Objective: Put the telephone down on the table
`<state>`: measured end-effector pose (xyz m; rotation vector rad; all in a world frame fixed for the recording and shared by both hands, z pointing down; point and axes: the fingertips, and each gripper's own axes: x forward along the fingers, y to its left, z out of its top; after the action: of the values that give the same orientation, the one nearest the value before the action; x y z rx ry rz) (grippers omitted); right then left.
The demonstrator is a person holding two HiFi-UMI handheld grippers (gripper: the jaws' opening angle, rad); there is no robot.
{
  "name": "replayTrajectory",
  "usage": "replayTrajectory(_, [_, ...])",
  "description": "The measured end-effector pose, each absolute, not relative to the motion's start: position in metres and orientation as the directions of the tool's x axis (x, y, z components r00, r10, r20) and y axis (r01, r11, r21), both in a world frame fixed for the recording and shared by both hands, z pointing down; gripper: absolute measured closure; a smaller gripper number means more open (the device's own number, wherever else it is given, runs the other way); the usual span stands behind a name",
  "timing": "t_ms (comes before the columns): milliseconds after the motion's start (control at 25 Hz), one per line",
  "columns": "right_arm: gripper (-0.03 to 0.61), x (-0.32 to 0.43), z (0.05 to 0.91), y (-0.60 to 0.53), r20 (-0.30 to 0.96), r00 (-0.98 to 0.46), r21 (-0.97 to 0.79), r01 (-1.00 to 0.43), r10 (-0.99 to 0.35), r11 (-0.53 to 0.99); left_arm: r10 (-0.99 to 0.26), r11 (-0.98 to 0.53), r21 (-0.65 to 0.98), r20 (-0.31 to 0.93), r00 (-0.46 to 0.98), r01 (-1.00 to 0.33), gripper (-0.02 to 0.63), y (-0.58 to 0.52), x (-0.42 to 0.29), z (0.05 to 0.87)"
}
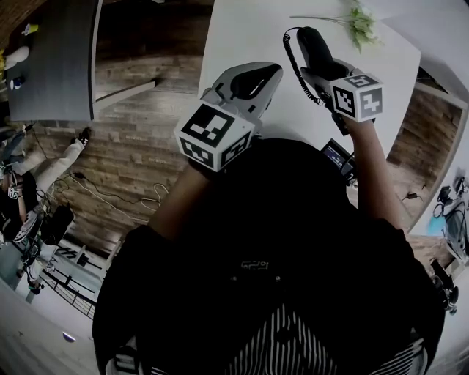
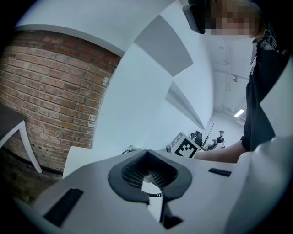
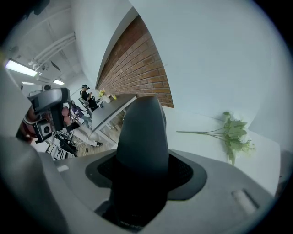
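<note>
A black telephone handset (image 1: 315,50) with a coiled cord (image 1: 292,60) hangs over the white table (image 1: 242,29). My right gripper (image 1: 323,73) is shut on it. In the right gripper view the handset (image 3: 142,132) stands up between the jaws of that gripper (image 3: 142,183) and fills the middle. The dark telephone base (image 1: 338,157) with a small screen shows under the right forearm. My left gripper (image 1: 256,80) hovers over the table's near left edge. Its jaws are closed and hold nothing, as the left gripper view (image 2: 149,176) also shows.
A green flower sprig (image 1: 355,22) lies at the far side of the table; the right gripper view shows that sprig (image 3: 233,135) beyond the handset. A grey table (image 1: 58,58) stands far left over brick-pattern floor. People (image 1: 22,183) are at the left.
</note>
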<state>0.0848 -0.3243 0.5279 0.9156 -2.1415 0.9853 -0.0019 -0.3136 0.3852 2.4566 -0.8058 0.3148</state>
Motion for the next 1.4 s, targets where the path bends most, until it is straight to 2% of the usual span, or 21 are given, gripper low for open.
replayTrajectory(560, [0.302,0.087,0.612,-0.313,0.793,-0.556,-0.435,-0.803,-0.25,0.406,-0.507,-0.651,0.41,0.393,0.767,-0.639,0.607,-0.31,-0.019,0.397])
replayTrajectory(1400, [0.302,0.113,0.686,-0.3,0.89,-0.406,-0.309,-0.871,-0.207,0.382,-0.542,-0.61,0.411,0.406,0.735,-0.677,0.607,-0.3,-0.027,0.401])
